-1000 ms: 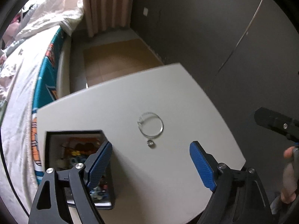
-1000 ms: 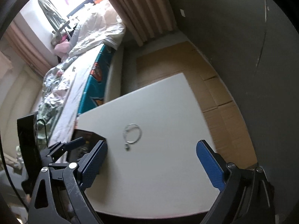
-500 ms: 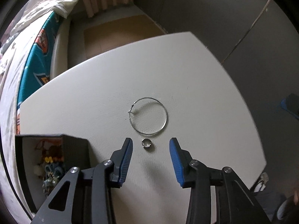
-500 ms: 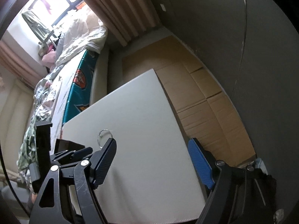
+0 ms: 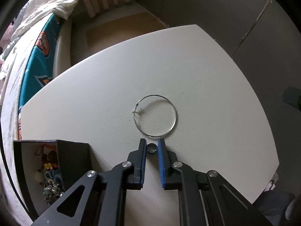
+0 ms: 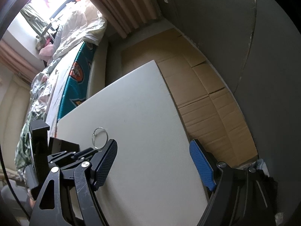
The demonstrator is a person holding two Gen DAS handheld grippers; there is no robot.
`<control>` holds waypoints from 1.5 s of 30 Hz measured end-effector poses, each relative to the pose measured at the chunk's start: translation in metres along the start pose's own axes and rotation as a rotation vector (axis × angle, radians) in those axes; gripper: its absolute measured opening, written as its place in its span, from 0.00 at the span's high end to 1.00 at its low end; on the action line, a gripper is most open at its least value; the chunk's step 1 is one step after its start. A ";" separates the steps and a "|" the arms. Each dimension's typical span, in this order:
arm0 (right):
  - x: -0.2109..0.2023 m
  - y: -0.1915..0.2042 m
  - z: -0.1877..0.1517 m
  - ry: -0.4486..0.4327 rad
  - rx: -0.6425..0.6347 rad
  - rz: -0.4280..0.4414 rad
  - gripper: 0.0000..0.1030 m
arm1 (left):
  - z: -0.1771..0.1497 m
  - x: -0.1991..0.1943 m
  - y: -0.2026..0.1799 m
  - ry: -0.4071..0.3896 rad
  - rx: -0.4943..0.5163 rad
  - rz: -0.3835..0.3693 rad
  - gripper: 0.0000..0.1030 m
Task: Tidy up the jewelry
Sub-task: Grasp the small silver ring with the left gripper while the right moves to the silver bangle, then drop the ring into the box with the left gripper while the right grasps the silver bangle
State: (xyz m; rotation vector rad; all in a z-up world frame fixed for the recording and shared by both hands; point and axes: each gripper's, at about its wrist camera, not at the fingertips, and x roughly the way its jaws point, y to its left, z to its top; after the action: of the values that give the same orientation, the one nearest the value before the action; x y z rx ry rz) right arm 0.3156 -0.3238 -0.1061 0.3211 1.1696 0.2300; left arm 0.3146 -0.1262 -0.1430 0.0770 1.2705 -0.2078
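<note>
A small round silver ring (image 5: 151,148) lies on the white table (image 5: 112,94), just below a large thin silver hoop (image 5: 176,116). My left gripper (image 5: 152,141) points steeply down at the table. Its jaws are closing, with the blue pads against both sides of the ring. An open black jewelry box (image 5: 75,160) holding several colourful pieces stands to its left. In the right wrist view, my right gripper (image 6: 153,145) hangs open over bare table (image 6: 141,103) with nothing between its fingers. The hoop (image 6: 100,127), the box (image 6: 62,144) and the left gripper (image 6: 94,150) sit at its left.
A bed with a teal patterned cover (image 5: 37,60) and rumpled bedding (image 6: 79,33) runs along the table's left side. Flattened cardboard (image 6: 207,98) covers the floor past the right edge, in front of a dark wall (image 6: 225,28). Curtains (image 6: 128,5) hang at the back.
My left gripper dropped toward the table and its wide jaws narrowed around the small ring. The right gripper sank, swung right over the table, and its jaws narrowed a little.
</note>
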 end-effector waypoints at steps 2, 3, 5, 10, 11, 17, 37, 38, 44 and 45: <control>0.003 0.003 0.000 0.004 -0.003 0.002 0.22 | 0.000 -0.001 0.001 0.001 -0.006 -0.020 0.88; 0.004 0.005 0.000 0.007 -0.003 0.004 0.22 | 0.001 -0.004 0.003 -0.004 -0.009 -0.028 0.88; 0.007 0.011 0.000 0.008 -0.009 0.015 0.22 | 0.002 -0.014 0.007 -0.026 -0.019 -0.041 0.88; 0.015 0.025 0.001 0.016 -0.019 0.062 0.22 | 0.007 -0.040 0.030 -0.103 -0.070 -0.075 0.88; 0.018 0.029 0.001 0.020 -0.016 0.082 0.22 | 0.007 -0.043 0.032 -0.110 -0.080 -0.079 0.88; 0.037 0.051 0.002 0.056 -0.013 0.160 0.22 | 0.005 -0.064 0.054 -0.159 -0.130 -0.107 0.88; 0.117 0.113 0.000 0.218 0.014 0.298 0.22 | -0.013 -0.085 0.120 -0.209 -0.237 -0.142 0.88; 0.120 0.115 -0.001 0.226 0.014 0.296 0.22 | -0.014 -0.084 0.121 -0.207 -0.237 -0.144 0.88; 0.122 0.121 0.000 0.239 -0.011 0.183 0.23 | -0.018 -0.082 0.128 -0.198 -0.245 -0.163 0.88; 0.120 0.121 0.000 0.231 -0.026 0.144 0.23 | -0.019 -0.082 0.130 -0.197 -0.248 -0.165 0.88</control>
State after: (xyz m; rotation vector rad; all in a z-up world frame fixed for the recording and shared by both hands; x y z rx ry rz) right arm 0.3595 -0.1705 -0.1659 0.3636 1.3712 0.4166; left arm 0.2995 0.0130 -0.0777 -0.2564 1.0973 -0.1929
